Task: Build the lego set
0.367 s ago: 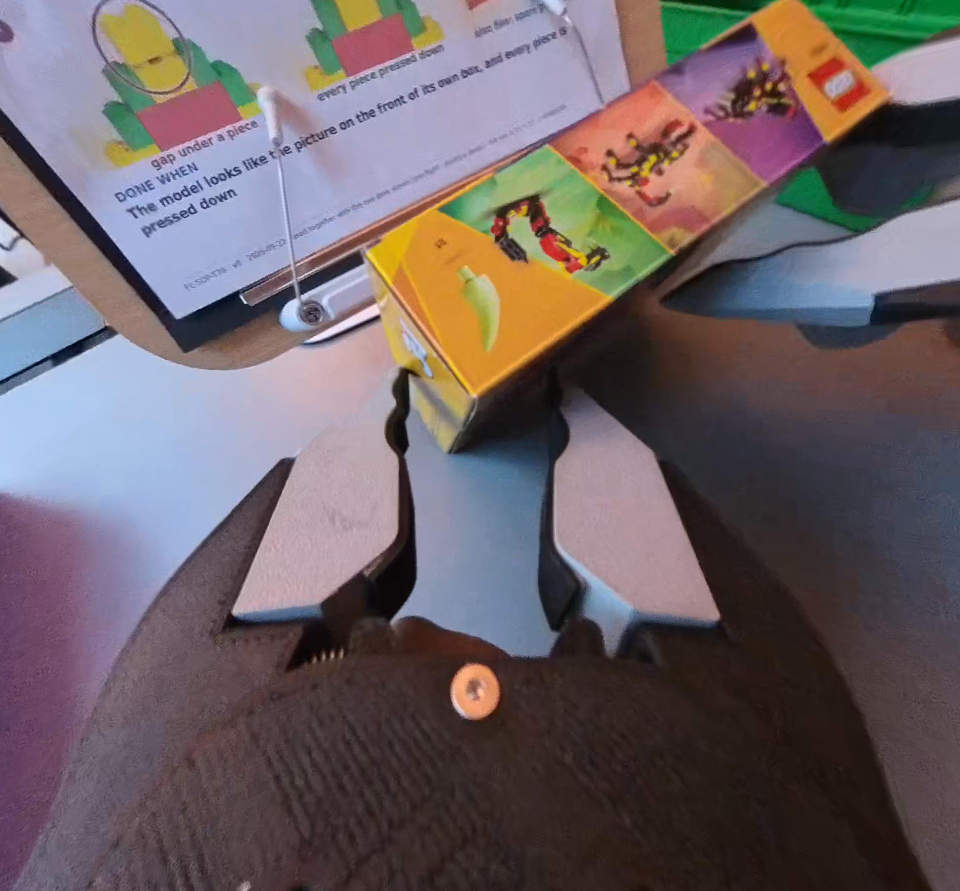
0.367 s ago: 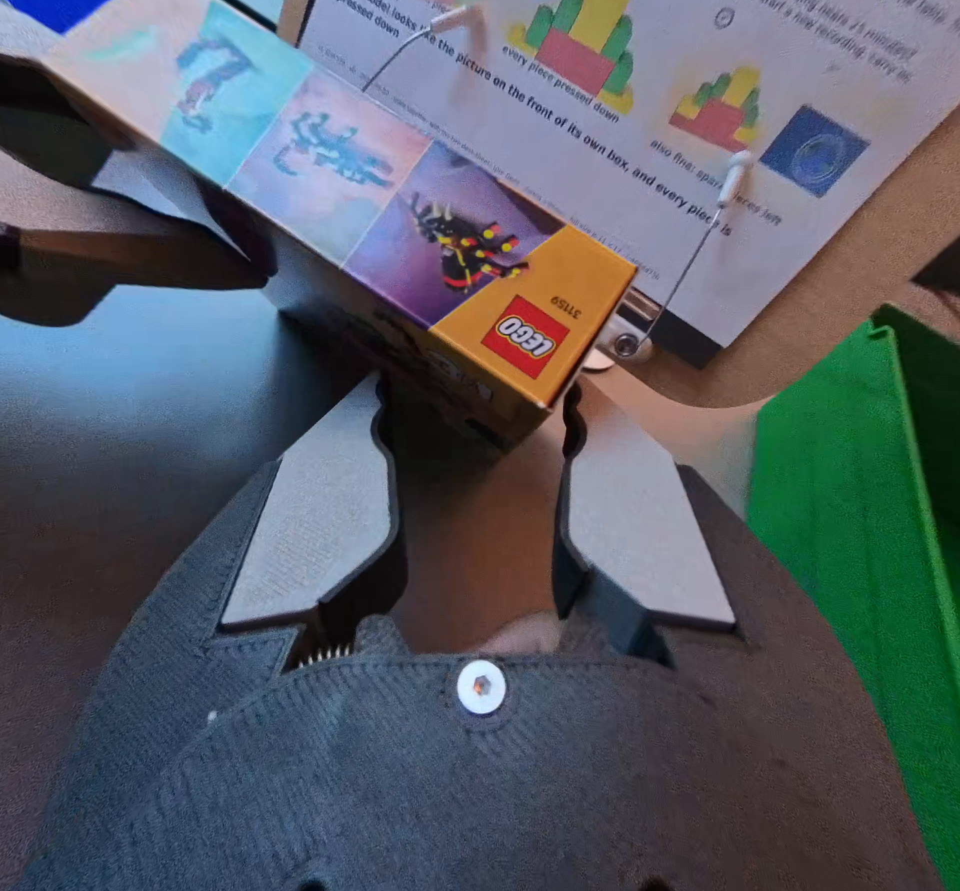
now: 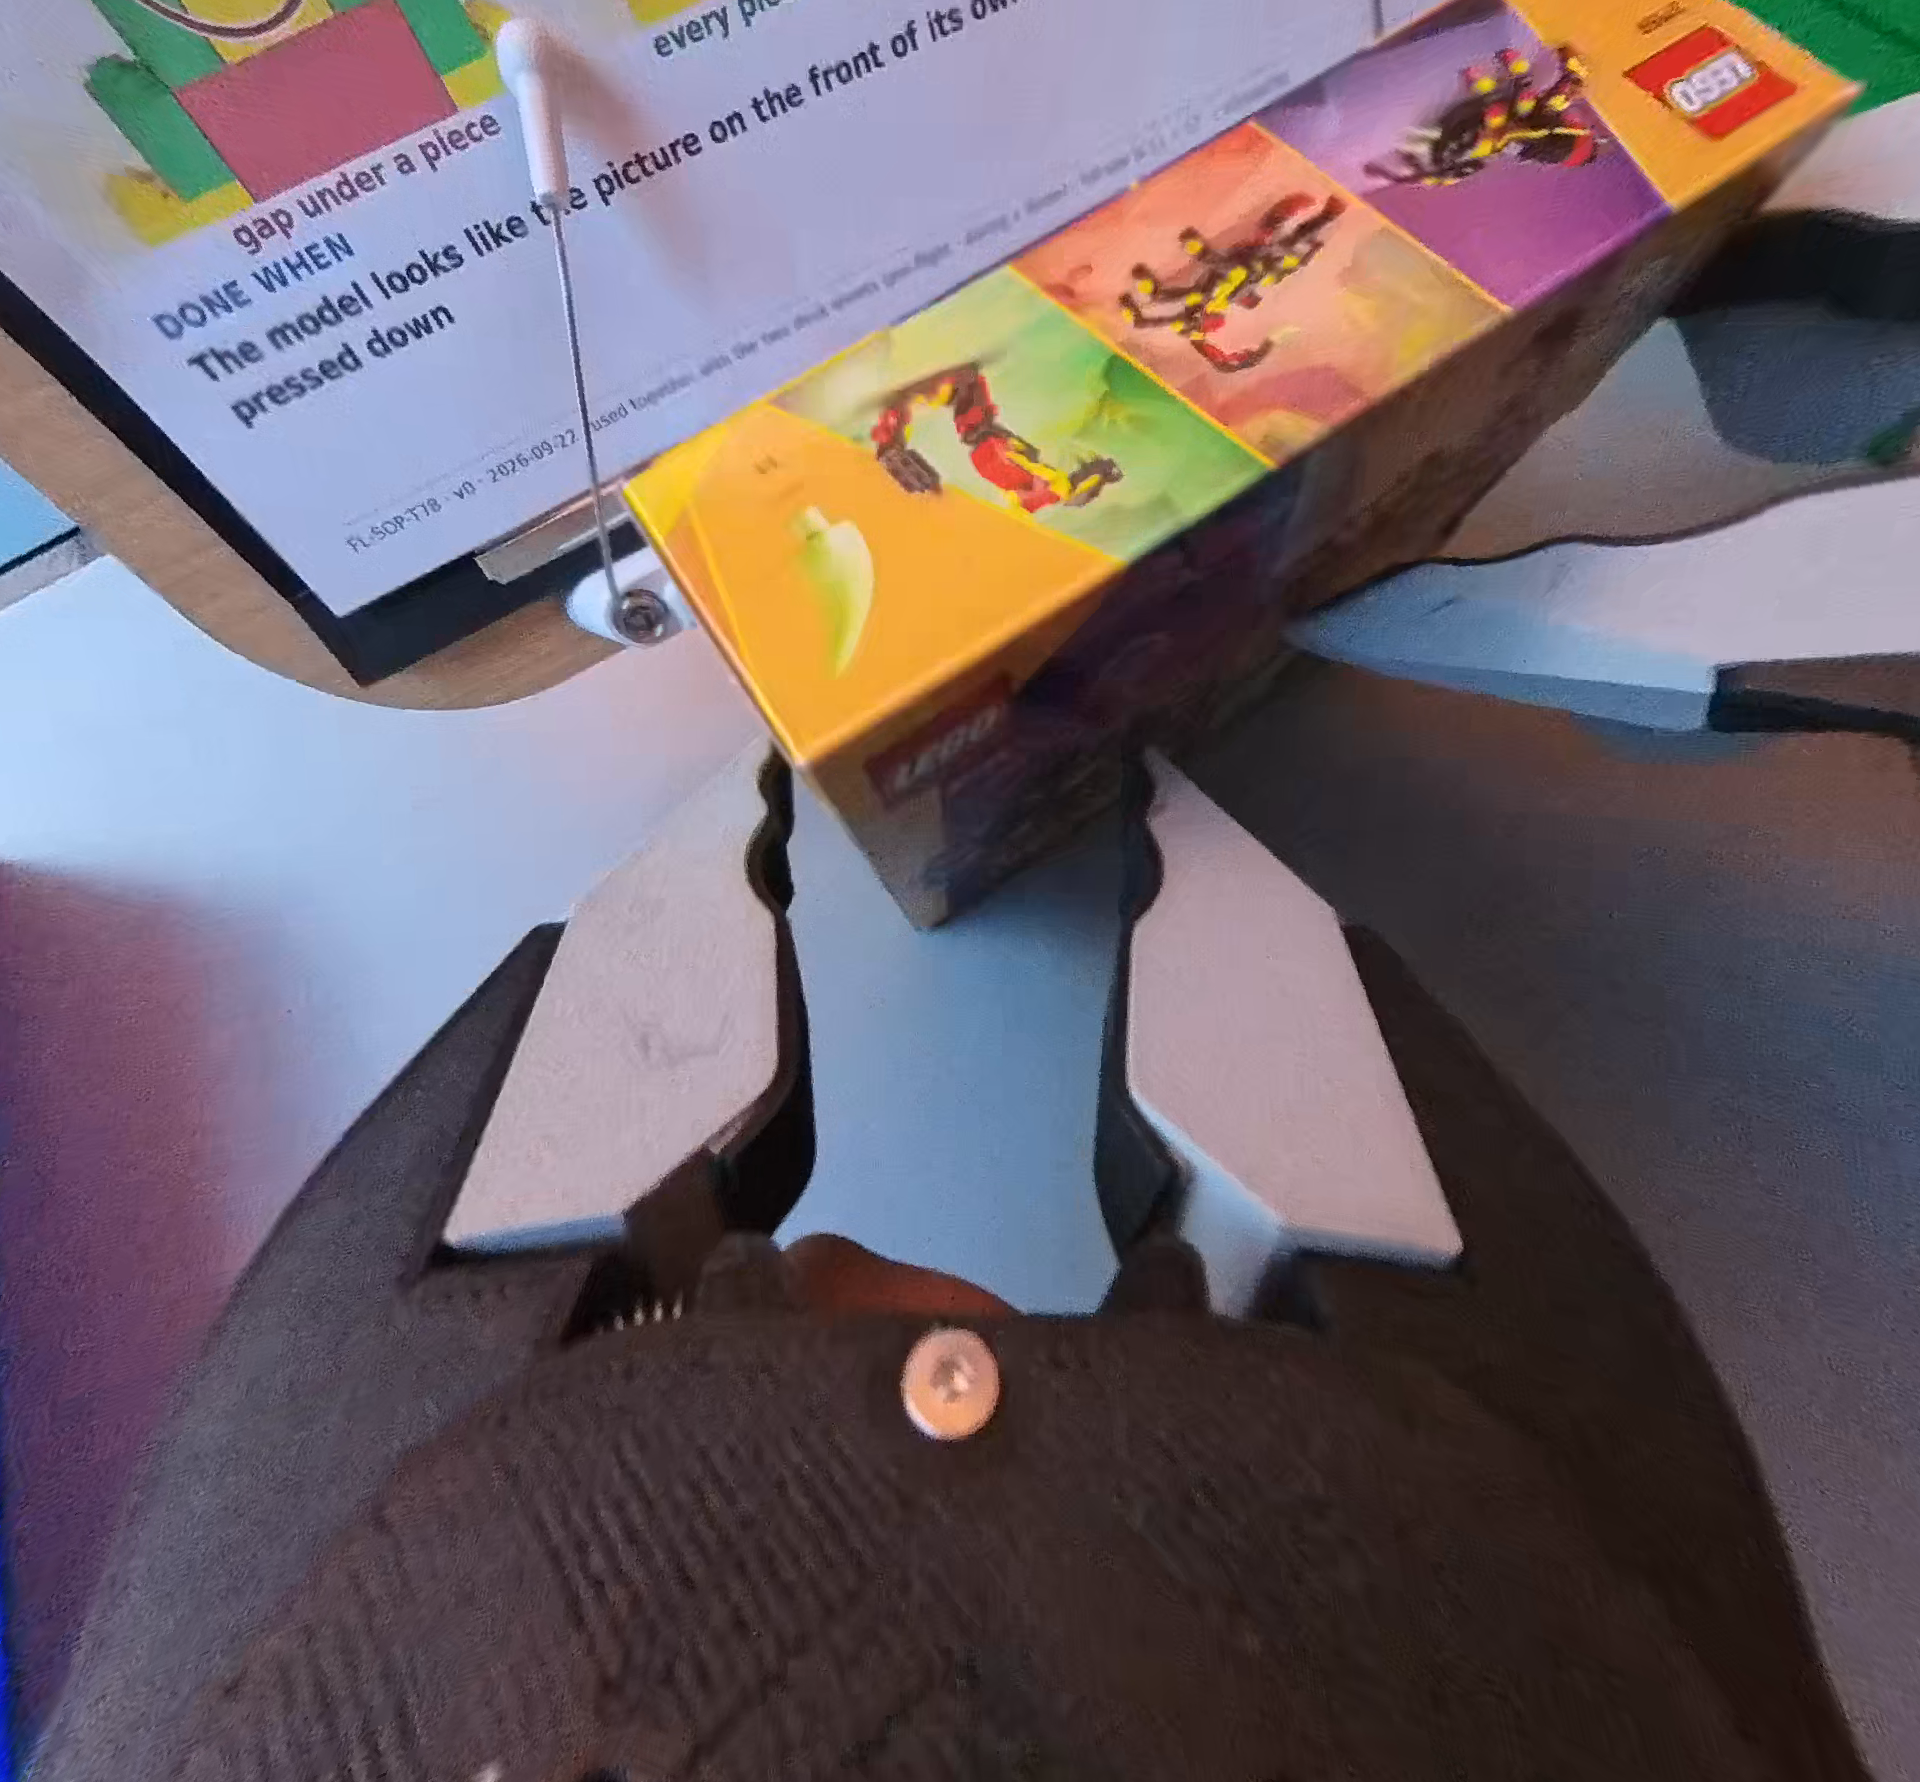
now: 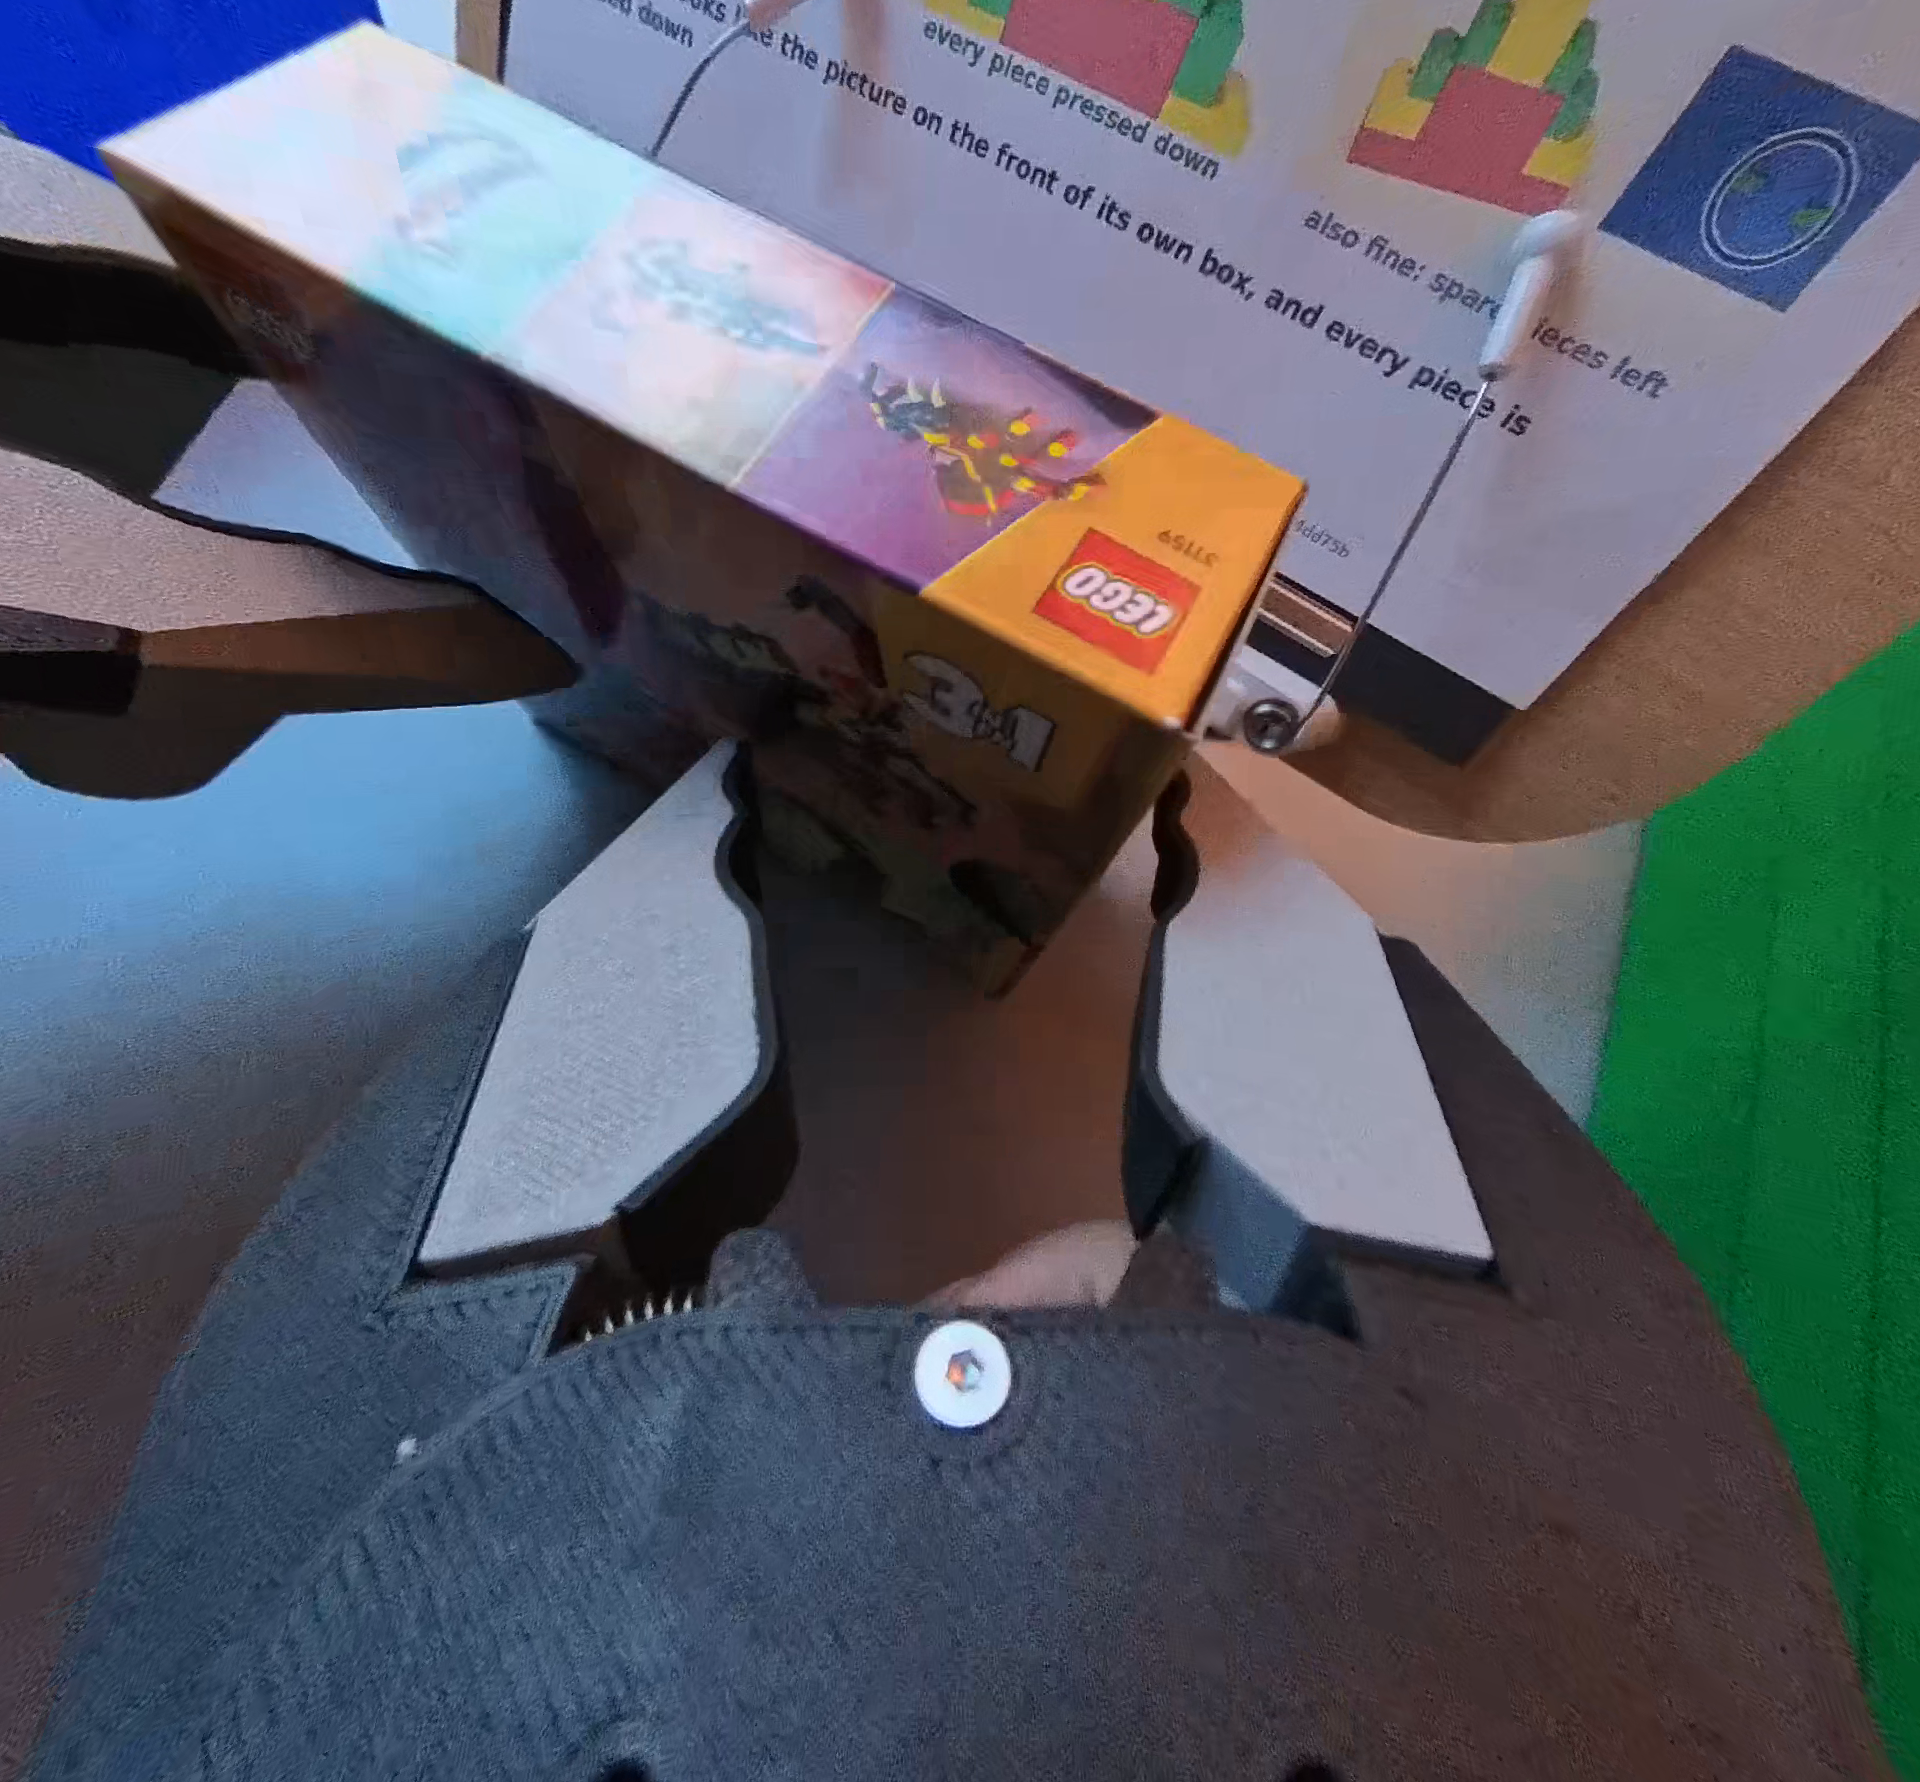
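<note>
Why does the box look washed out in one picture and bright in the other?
Right wrist view: glare whitens the far end of the box, and its side lies in shadow. Left wrist view: the colours are bright, but the box's near end by the left claw is blurry.

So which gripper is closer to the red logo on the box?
Right. The right gripper clasps the box end just below the red logo; the left gripper holds the opposite end.

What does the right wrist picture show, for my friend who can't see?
A colourful lego box is gripped at one end by the right hand-held gripper, while the left hand-held gripper holds the other end. Behind stands an instruction sheet.
</note>
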`<action>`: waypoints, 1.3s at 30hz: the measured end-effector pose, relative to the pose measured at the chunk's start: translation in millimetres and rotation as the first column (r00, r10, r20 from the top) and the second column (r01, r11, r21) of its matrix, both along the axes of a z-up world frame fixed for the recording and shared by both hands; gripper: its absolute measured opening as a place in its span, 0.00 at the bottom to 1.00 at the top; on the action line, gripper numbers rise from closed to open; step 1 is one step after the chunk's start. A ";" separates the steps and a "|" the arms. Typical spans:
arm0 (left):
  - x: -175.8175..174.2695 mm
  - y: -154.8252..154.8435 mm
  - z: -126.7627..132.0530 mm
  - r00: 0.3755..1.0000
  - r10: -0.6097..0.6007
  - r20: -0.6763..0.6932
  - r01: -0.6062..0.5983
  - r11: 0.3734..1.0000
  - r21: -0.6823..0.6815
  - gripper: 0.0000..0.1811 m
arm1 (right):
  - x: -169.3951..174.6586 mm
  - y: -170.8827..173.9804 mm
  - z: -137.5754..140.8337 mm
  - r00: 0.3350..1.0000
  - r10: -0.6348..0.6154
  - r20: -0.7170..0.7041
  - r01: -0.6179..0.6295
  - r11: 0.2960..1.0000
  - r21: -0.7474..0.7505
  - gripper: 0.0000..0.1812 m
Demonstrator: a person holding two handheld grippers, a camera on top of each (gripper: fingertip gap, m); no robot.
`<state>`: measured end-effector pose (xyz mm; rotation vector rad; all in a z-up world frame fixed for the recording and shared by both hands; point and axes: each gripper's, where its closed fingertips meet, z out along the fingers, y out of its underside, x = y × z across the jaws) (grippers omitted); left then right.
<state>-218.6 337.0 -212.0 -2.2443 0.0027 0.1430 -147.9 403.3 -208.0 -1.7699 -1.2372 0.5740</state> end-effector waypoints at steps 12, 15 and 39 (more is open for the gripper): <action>-16.7 -27.7 22.6 0.971 0.233 -0.055 -0.227 0.969 0.102 0.56 | 44.6 5.7 20.7 0.994 -0.105 -0.035 0.106 0.993 0.051 0.51; -2.9 -57.9 38.4 0.935 0.354 -0.031 -0.333 0.905 0.266 0.49 | 76.2 -7.9 22.9 0.987 -0.161 -0.017 0.162 0.983 0.084 0.49; 93.7 -83.3 33.9 0.910 0.377 -0.173 -0.298 0.884 0.359 0.50 | 72.2 -25.0 -27.2 0.969 -0.248 0.004 0.248 0.968 0.043 0.62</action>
